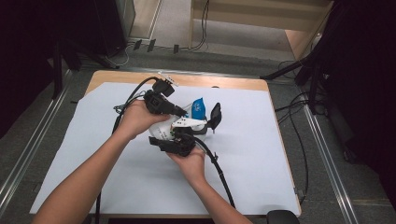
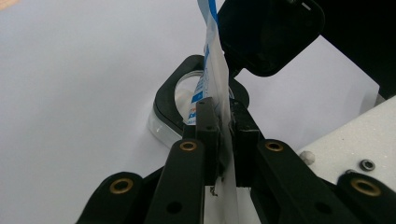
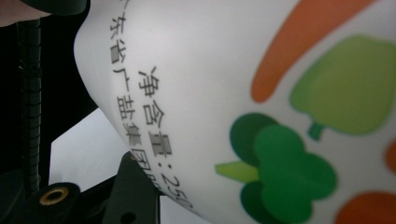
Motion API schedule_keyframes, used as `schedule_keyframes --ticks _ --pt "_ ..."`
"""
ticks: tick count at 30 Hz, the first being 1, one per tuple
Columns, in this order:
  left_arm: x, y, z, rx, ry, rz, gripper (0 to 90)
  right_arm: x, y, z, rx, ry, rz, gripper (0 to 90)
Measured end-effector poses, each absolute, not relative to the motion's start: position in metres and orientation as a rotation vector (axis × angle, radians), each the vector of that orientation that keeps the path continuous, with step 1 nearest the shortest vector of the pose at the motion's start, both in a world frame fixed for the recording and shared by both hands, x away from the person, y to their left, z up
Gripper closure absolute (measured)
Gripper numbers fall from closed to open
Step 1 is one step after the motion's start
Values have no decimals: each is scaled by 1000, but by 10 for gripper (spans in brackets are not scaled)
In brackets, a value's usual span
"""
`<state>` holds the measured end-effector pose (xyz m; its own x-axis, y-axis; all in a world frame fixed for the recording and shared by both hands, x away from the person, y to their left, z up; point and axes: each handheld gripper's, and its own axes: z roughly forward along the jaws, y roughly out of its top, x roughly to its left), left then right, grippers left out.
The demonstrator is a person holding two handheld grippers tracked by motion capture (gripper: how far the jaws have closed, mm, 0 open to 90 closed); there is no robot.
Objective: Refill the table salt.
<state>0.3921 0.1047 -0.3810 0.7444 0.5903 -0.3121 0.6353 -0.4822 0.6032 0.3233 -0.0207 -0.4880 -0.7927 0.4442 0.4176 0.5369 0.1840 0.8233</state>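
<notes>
A: One white bag [image 1: 187, 122] at frame centre of the high view, blue at its top end, held between two grippers above the white sheet [image 1: 116, 177].
B: Printed how?
A: Black characters, orange shapes, green vegetables, seen close and blurred in the right gripper view [image 3: 261, 107]. Lower part cut off there.
B: Grippers?
A: Two. Left gripper [image 2: 224, 126] clamped on a thin flat edge of the bag [image 2: 215, 70], jaws nearly together. Right gripper [image 1: 180, 140] pressed against the bag's body; one jaw visible at lower left of its own view, the other hidden, so grip not fully legible.
B: Anything else?
A: One clear container with black rim [image 2: 170, 100] behind the bag, partly hidden. One wooden table [image 1: 219, 82]. Two hands, two forearms.
</notes>
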Motion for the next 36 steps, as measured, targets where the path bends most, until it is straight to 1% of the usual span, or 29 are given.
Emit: schedule_keyframes --ticks 36 --pt "391 103 -380 2213 918 -75 859 324 -21 -488 -1004 -2280 -1706 610"
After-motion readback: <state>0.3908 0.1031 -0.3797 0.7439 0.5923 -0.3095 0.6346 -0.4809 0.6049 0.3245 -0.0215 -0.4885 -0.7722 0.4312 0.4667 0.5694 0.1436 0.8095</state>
